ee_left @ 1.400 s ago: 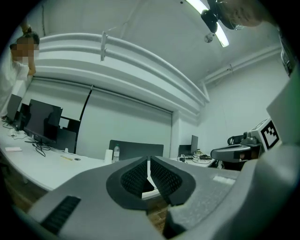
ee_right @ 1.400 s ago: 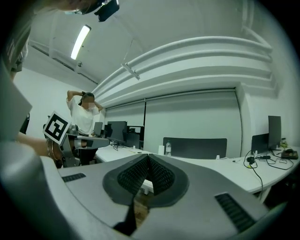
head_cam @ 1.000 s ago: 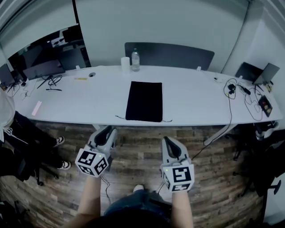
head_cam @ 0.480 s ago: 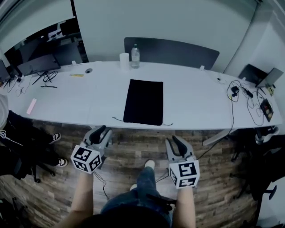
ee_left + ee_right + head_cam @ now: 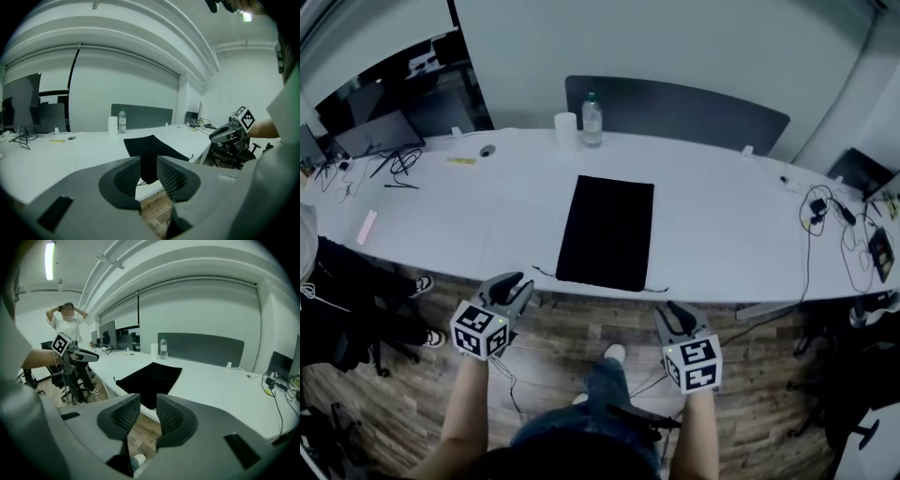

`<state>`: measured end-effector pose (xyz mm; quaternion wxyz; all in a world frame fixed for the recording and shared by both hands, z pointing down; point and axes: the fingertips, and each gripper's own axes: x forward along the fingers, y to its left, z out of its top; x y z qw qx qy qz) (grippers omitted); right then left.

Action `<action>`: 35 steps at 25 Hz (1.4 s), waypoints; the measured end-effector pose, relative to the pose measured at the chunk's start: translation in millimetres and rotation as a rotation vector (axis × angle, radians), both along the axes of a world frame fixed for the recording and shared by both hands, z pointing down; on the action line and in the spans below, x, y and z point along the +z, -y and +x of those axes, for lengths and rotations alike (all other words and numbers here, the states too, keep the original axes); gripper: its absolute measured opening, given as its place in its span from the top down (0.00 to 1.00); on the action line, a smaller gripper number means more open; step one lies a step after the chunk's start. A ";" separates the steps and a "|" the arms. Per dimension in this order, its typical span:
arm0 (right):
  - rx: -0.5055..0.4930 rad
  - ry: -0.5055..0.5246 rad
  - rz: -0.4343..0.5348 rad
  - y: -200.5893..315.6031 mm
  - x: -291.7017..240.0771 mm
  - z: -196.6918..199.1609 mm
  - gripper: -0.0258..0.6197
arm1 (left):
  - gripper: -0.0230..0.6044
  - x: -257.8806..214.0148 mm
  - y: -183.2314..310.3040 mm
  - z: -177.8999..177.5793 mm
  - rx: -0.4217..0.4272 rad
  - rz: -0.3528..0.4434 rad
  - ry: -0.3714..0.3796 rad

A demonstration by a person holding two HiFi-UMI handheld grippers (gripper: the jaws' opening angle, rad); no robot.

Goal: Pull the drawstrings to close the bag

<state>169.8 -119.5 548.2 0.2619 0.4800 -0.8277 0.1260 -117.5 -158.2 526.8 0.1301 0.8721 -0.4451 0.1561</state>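
Note:
A flat black drawstring bag (image 5: 607,232) lies on the white table (image 5: 469,216), its mouth at the near edge. A thin drawstring (image 5: 542,272) trails from its near left corner and another (image 5: 656,289) from the near right. Both grippers hover over the floor, short of the table edge. My left gripper (image 5: 517,281) stands open and empty; in its own view the bag (image 5: 147,146) shows beyond the gap of the left gripper (image 5: 148,165). My right gripper (image 5: 675,309) has its jaws opening, with nothing between them; the bag (image 5: 151,378) lies ahead of the right gripper (image 5: 148,408).
A water bottle (image 5: 592,120) and a white roll (image 5: 565,131) stand at the table's far side before a dark partition (image 5: 675,103). Cables (image 5: 825,211) lie at the right, monitors and wires at the left. One person (image 5: 328,281) is beside the table, another (image 5: 69,322) stands further off.
The table and bag have come nearer in the head view. Both grippers have moved forward towards the table's front edge, level with the bag's two near corners.

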 end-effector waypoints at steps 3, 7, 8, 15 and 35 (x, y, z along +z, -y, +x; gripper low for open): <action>-0.051 -0.015 -0.050 22.0 21.3 11.8 0.79 | 0.79 19.1 20.3 4.6 0.012 -0.056 0.033; -0.126 -0.059 -0.131 46.0 42.0 21.3 0.77 | 0.79 47.7 41.0 7.5 0.059 -0.139 0.107; -0.147 -0.070 -0.155 50.1 45.8 22.4 0.77 | 0.79 55.8 43.6 8.3 0.073 -0.160 0.140; -0.243 -0.101 -0.251 74.1 88.3 28.3 0.75 | 0.77 105.0 59.9 6.5 0.157 -0.266 0.325; -0.410 -0.267 -0.387 69.9 129.8 29.6 0.75 | 0.71 155.0 73.6 -0.7 0.605 -0.378 0.549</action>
